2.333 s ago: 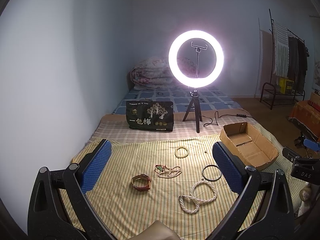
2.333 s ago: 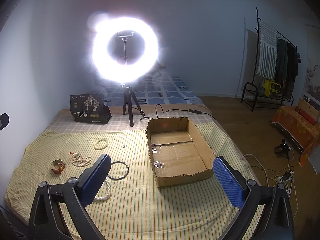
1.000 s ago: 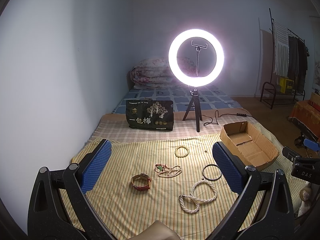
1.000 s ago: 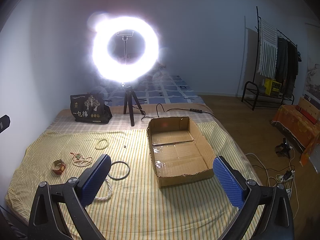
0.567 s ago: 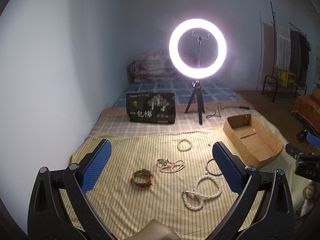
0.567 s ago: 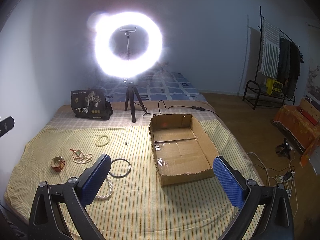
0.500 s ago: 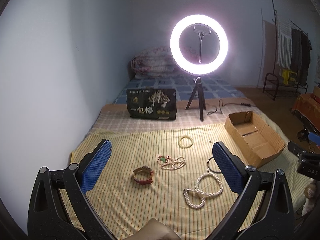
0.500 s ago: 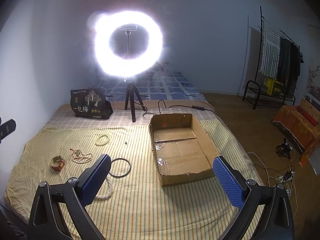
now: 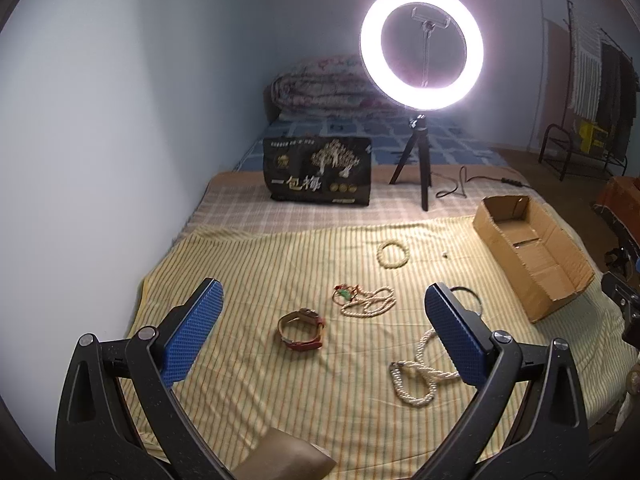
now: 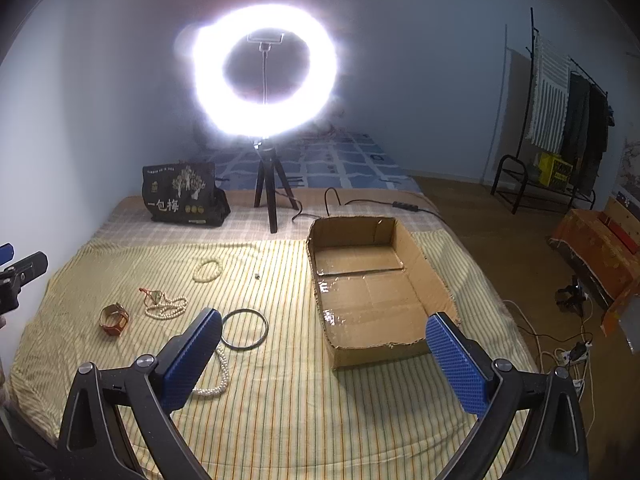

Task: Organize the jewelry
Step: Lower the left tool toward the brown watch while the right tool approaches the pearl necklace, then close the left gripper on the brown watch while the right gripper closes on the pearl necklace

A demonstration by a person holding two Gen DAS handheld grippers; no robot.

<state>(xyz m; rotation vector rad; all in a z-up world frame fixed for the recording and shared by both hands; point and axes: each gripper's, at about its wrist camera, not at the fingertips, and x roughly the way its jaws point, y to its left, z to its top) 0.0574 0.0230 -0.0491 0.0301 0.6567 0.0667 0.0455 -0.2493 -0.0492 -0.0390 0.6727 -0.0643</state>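
Jewelry lies on a yellow striped cloth (image 9: 248,280): a red-brown leather bracelet (image 9: 301,330), a thin bead necklace with a green charm (image 9: 366,300), a cream bead bracelet (image 9: 394,255), a black ring bangle (image 10: 244,327) and a thick pearl rope (image 9: 416,380). An empty cardboard box (image 10: 368,284) stands to the right. My left gripper (image 9: 320,332) is open and empty, above the leather bracelet. My right gripper (image 10: 320,354) is open and empty, near the box's front left corner.
A lit ring light on a tripod (image 9: 422,48) stands behind the cloth, its cable (image 10: 372,202) trailing right. A black printed bag (image 9: 318,170) stands at the back. A wall runs along the left. A clothes rack (image 10: 560,120) and floor cables (image 10: 568,344) are on the right.
My left gripper has moved forward and down toward the jewelry, which now looks larger and nearer. My right gripper has shifted forward slightly. Both stay open.
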